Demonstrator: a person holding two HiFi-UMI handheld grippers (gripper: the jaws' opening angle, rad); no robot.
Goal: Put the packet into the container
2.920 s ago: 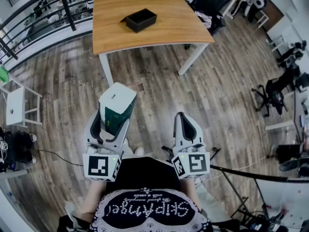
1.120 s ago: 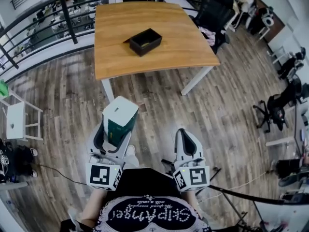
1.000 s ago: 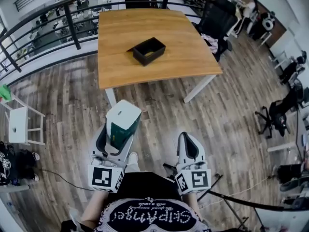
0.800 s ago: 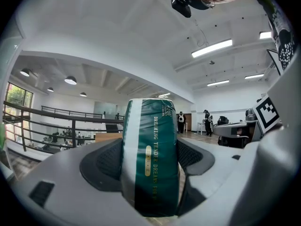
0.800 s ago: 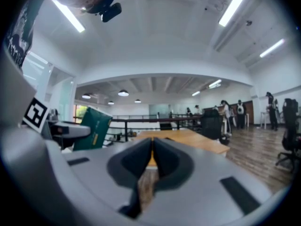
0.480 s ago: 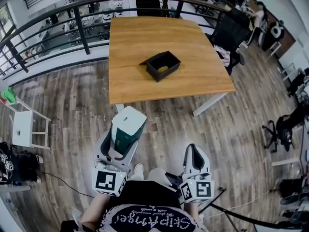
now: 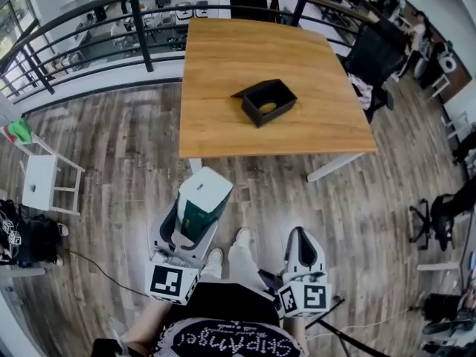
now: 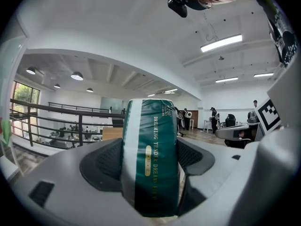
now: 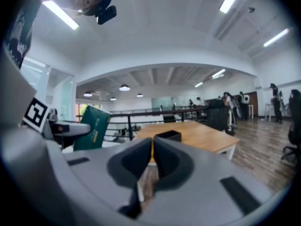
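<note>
Head view: my left tool [image 7: 195, 218] grips the green-and-white packet [image 7: 202, 198] over the floor [image 7: 111, 147], near the tabletop's [image 7: 223, 58] near edge. The black container [image 7: 266, 103] sits mid-tabletop, well apart from the packet. My right tool [image 7: 301, 240] is beside the left.

Left gripper view: both jaws press the packet's sides.

Right gripper view: jaws closed together, nothing between them.

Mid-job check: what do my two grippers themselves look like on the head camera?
Both the left gripper and right gripper are light grey moulded shells with dark padded jaw linings. Each carries a white cube printed with black square markers. The person's top is black with pale studded lettering.
</note>
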